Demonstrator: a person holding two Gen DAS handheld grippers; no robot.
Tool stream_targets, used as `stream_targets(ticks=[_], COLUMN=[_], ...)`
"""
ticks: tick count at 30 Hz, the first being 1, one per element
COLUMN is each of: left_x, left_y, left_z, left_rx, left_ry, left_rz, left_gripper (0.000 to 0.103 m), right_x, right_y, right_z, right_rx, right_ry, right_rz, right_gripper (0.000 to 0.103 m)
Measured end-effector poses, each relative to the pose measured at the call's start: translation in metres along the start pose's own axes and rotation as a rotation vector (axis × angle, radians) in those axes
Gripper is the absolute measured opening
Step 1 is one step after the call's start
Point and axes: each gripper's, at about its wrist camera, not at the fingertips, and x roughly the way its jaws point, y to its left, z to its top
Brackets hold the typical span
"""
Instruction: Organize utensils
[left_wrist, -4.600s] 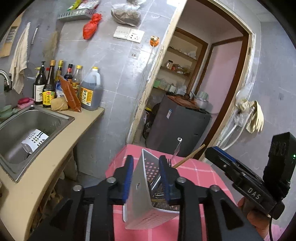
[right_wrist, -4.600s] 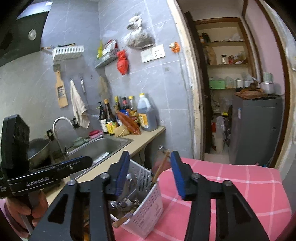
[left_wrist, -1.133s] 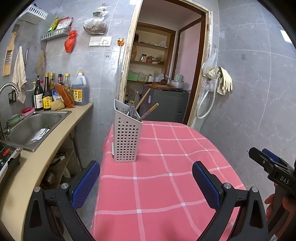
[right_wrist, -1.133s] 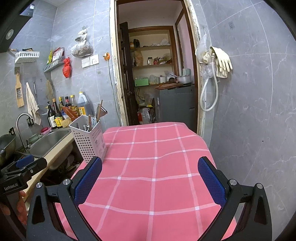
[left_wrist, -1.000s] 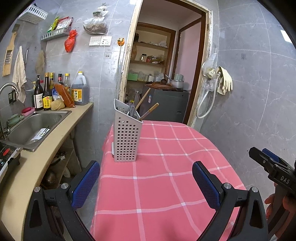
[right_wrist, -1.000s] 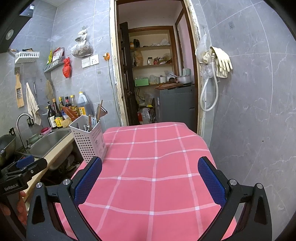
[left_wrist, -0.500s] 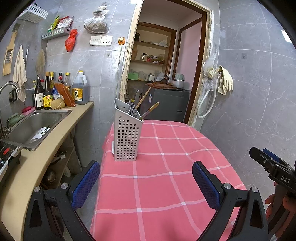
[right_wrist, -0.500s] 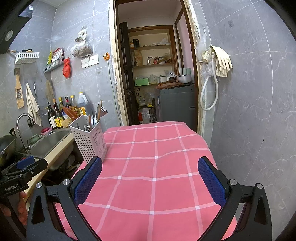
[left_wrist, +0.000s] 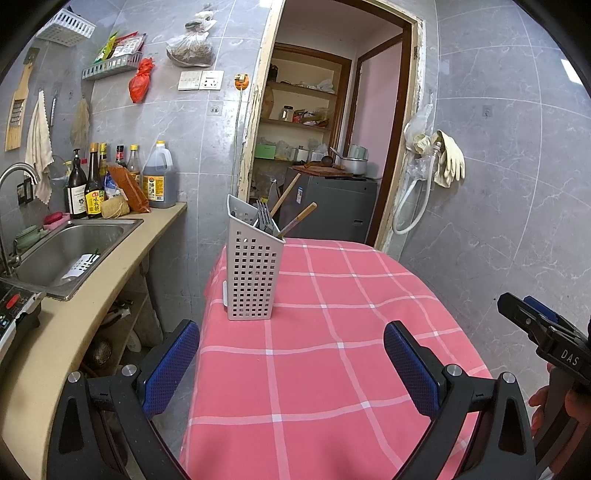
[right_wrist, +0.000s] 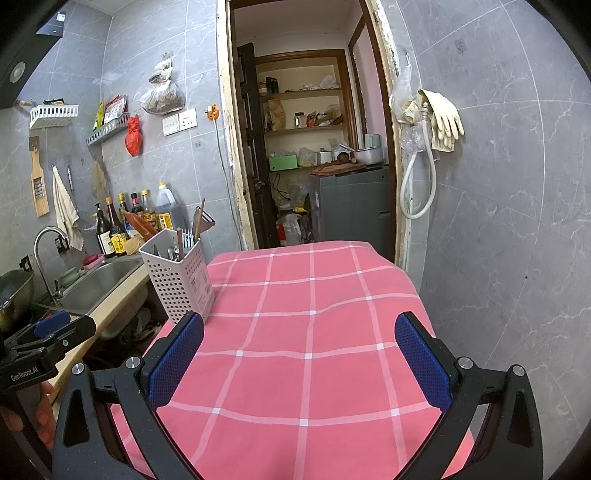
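A white perforated utensil holder (left_wrist: 251, 273) stands upright on the pink checked tablecloth (left_wrist: 332, 350) near the table's far left corner. It holds forks, wooden-handled utensils and other cutlery. It also shows in the right wrist view (right_wrist: 181, 277). My left gripper (left_wrist: 291, 365) is open and empty, well back from the holder. My right gripper (right_wrist: 299, 362) is open and empty above the cloth (right_wrist: 303, 332), with the holder ahead to its left.
A counter with a steel sink (left_wrist: 62, 251) and several sauce bottles (left_wrist: 110, 181) runs along the left. A doorway (left_wrist: 325, 147) with shelves and a grey appliance lies behind the table. Rubber gloves and a hose (left_wrist: 439, 166) hang on the right wall.
4.6 s ago both grippers were close around the holder, which was tilted. Now it stands upright on the table and both grippers are wide open and pulled back. Nothing has moved in the last second.
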Motion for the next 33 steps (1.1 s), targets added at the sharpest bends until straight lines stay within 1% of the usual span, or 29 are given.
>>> stream_targets(ticks=[33], left_x=[0.0011], left_y=[0.0013], left_z=[-0.0003], left_rx=[0.002], left_ry=[0.003], left_rz=[-0.001], left_gripper=[0.101], right_x=[0.0012], right_y=[-0.0035], right_z=[-0.0015], right_rx=[0.006], right_ry=[0.004], right_rz=[0.002], right_gripper=[0.102])
